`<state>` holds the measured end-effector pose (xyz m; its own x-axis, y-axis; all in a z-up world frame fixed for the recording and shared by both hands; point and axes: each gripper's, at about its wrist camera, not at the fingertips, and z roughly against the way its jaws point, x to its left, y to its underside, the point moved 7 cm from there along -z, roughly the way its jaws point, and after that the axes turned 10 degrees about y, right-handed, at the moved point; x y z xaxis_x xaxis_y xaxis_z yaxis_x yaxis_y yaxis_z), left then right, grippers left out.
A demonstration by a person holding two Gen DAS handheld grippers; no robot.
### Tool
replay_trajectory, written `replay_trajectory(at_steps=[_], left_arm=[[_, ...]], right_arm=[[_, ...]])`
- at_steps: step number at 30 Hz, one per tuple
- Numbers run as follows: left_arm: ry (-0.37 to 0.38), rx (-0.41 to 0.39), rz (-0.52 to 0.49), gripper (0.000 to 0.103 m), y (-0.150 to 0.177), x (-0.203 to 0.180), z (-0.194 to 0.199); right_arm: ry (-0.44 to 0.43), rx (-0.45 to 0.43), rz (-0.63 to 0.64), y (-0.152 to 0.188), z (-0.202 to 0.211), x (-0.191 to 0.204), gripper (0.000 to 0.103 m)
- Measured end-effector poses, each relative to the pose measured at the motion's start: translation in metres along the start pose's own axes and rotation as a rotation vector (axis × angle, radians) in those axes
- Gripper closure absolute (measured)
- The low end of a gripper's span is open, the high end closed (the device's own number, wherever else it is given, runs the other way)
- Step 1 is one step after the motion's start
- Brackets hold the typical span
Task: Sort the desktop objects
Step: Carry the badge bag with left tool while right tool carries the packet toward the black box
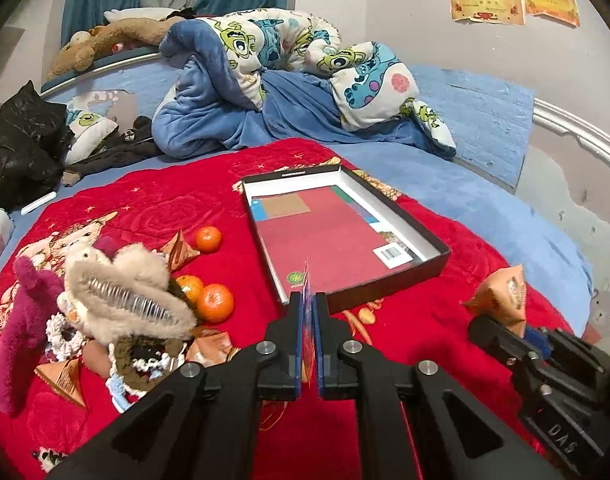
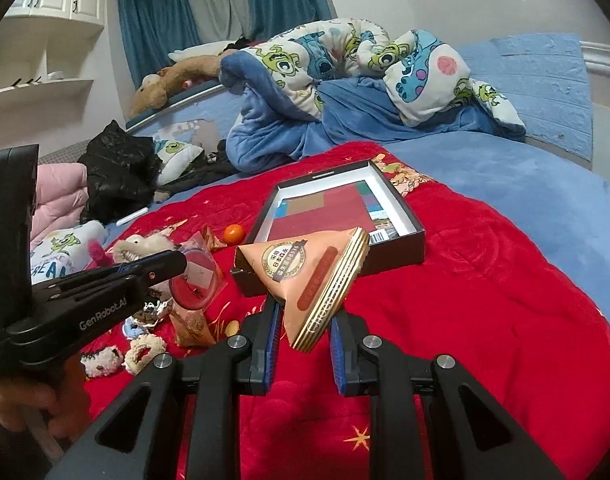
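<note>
Snack packets are in both claws. The right claw (image 2: 305,320) grips a triangular orange packet (image 2: 317,276) above the red blanket (image 2: 485,300); the black box (image 2: 405,240) lies straight ahead, just past the packet's tip, its long axis running away from the claw. The left claw (image 1: 308,312) is clamped on a thin flat packet (image 1: 307,280) edge-on, right at the box's near wall and seemingly nearer. Oranges (image 1: 215,302) and plush toys (image 1: 125,300) lie left.

My triangular snack packet (image 2: 313,280) is blocking the near corner of the box (image 2: 409,256) in the right view. In the left view, my fingers (image 1: 295,332) are hiding most of a thin packet (image 1: 307,312), seen edge-on, so I am failing to read its print.
</note>
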<state>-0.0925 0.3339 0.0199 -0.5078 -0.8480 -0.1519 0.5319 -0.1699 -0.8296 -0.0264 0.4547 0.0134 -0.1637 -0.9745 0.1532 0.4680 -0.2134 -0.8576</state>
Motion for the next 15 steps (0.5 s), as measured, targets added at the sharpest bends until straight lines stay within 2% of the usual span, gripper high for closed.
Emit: replay_trajectory(at_steps=[10,15], left_arm=[[0.021,0.012,0.003,0.098,-0.037,-0.008,-0.023],[0.025,0.014,0.018,0.098,-0.053,-0.004,-0.038]], right_arm=[[0.07,-0.007,0.09,-0.03,-0.037,0.007,0.082],[0.025,0.04,0.027,-0.045,-0.068,0.001,0.082]])
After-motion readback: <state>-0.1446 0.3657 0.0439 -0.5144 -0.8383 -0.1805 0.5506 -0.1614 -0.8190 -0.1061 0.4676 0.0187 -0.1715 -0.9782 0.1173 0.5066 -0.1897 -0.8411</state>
